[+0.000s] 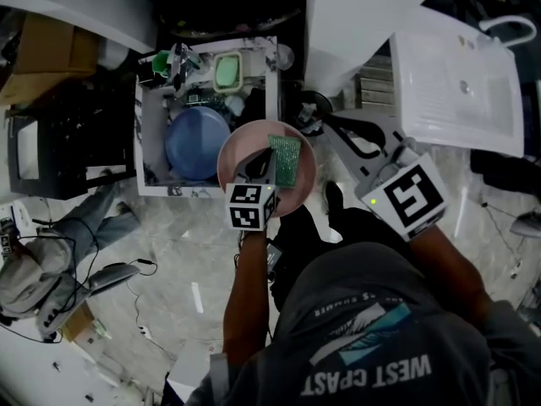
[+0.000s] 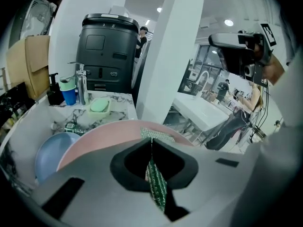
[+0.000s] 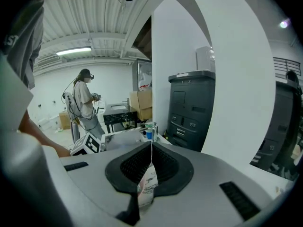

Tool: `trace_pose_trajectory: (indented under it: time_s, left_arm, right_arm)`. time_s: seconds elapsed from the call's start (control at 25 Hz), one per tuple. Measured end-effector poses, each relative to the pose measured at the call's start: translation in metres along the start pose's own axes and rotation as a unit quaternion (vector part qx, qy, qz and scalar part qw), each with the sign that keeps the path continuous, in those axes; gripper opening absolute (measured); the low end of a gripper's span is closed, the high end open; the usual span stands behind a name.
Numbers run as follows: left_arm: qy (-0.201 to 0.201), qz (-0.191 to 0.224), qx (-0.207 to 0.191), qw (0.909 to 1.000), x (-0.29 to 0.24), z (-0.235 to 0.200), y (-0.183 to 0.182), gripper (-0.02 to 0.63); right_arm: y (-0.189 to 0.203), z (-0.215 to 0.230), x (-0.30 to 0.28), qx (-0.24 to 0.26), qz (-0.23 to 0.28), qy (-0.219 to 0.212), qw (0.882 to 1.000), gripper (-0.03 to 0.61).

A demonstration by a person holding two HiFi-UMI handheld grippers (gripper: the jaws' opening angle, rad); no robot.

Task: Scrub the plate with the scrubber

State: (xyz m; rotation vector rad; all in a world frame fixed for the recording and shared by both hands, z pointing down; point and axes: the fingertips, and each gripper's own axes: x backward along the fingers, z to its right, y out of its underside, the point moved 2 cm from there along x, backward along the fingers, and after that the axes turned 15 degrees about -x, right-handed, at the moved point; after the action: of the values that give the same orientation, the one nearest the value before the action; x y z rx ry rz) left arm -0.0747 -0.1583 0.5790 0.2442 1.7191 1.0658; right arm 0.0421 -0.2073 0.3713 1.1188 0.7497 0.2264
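A pink plate (image 1: 254,146) hangs in the air over the near right corner of a white sink. A green scrubber (image 1: 285,159) lies flat against the plate's face. My left gripper (image 1: 258,169) comes from below and is shut on the scrubber (image 2: 156,186), with the plate (image 2: 102,138) right behind it. My right gripper (image 1: 306,119) reaches in from the right to the plate's upper right rim. In the right gripper view its jaws (image 3: 151,151) are shut on a thin pale edge (image 3: 147,186), which looks like that rim seen edge-on.
The sink (image 1: 150,169) holds a blue plate (image 1: 196,142), a green soap dish (image 1: 228,72) and a tap (image 2: 81,82). A white washbasin (image 1: 456,83) stands at the right, a white column (image 1: 355,24) behind. Another person (image 3: 85,103) stands far off.
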Motion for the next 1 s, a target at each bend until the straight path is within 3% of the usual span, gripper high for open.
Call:
trace_pose_trajectory:
  time_s: [0.6, 1.0]
  left_arm:
    - [-0.028, -0.026, 0.017, 0.9991, 0.038, 0.012, 0.039, 0.011]
    - [-0.092, -0.025, 0.048, 0.9943, 0.075, -0.034, 0.057, 0.011]
  right_arm:
    - [-0.009, -0.014, 0.012, 0.019, 0.015, -0.025, 0.999, 0.031]
    - [-0.01, -0.034, -0.004, 0.029, 0.007, -0.048, 0.998, 0.031]
